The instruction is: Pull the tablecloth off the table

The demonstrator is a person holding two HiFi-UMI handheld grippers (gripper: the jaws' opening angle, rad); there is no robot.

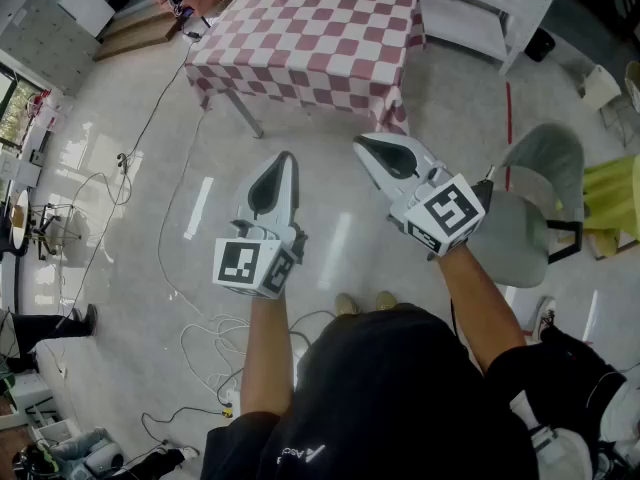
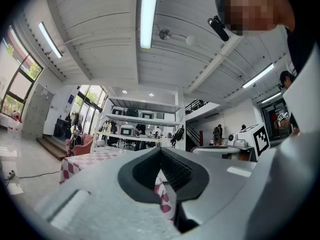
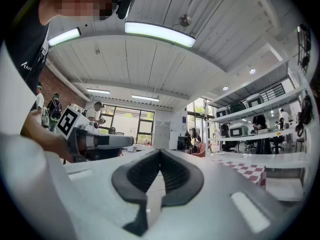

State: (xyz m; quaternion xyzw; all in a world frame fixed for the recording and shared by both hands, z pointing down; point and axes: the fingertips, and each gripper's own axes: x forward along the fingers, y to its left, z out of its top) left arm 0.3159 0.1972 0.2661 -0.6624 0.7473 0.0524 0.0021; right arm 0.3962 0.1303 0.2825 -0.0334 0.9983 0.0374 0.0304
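Note:
A red-and-white checked tablecloth (image 1: 310,38) covers a table at the top of the head view, well ahead of both grippers. It also shows low in the left gripper view as the tablecloth (image 2: 85,160), and at the right edge of the right gripper view as the tablecloth (image 3: 250,170). My left gripper (image 1: 288,157) is held level over the floor, shut, with nothing between its jaws. My right gripper (image 1: 361,144) is level beside it, also shut and empty. Neither touches the cloth.
A grey chair (image 1: 530,208) stands close on the right. Cables (image 1: 215,338) trail over the pale floor on the left. White shelving (image 1: 480,8) runs behind the table. A pink armchair (image 2: 80,145) and steps lie by the table's far left.

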